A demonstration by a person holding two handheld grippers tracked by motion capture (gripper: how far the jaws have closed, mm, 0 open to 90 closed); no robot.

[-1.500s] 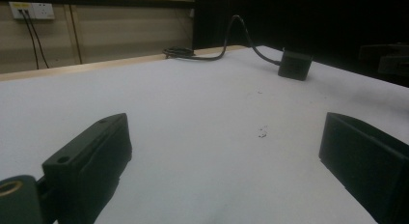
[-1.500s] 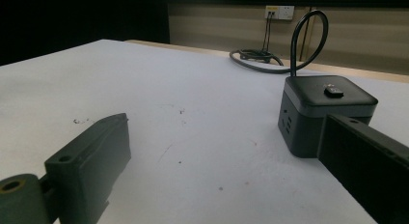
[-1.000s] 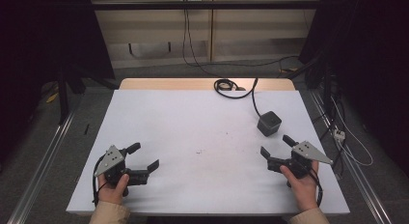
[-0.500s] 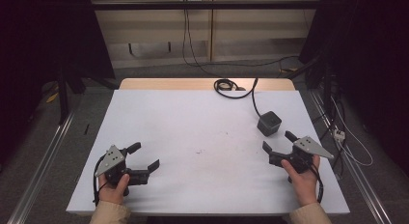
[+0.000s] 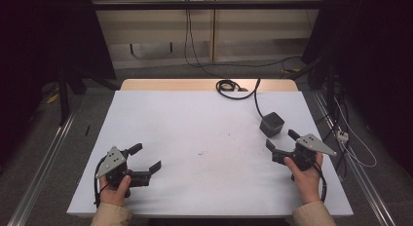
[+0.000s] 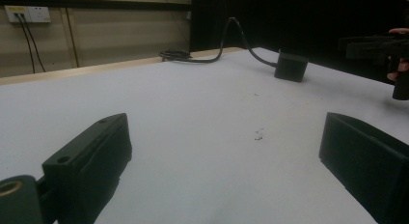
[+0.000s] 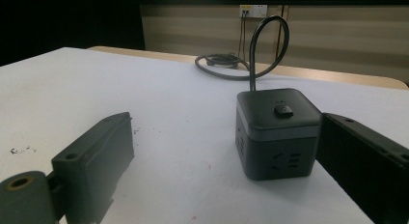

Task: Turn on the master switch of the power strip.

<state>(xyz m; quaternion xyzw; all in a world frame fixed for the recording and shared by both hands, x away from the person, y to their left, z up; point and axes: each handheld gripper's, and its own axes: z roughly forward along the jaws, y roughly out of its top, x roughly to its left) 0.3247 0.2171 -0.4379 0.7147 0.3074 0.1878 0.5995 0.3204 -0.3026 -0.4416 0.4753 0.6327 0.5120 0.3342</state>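
Note:
A dark grey cube-shaped power socket stands on the white table at the right, and its black cable runs back to a coil at the far edge. My right gripper is open just in front of the cube. In the right gripper view the cube stands upright between the wide-apart jaws, close to the right one, and my right gripper holds nothing. My left gripper is open near the front left with nothing in it. In the left gripper view the cube is far off.
The cable coil lies on the bare wooden strip at the table's far edge. Wall sockets with hanging cables sit on the back wall. Small dark marks dot the table's middle. Metal rails run along both sides.
My right gripper has moved a little forward toward the cube. The left gripper has stayed where it was.

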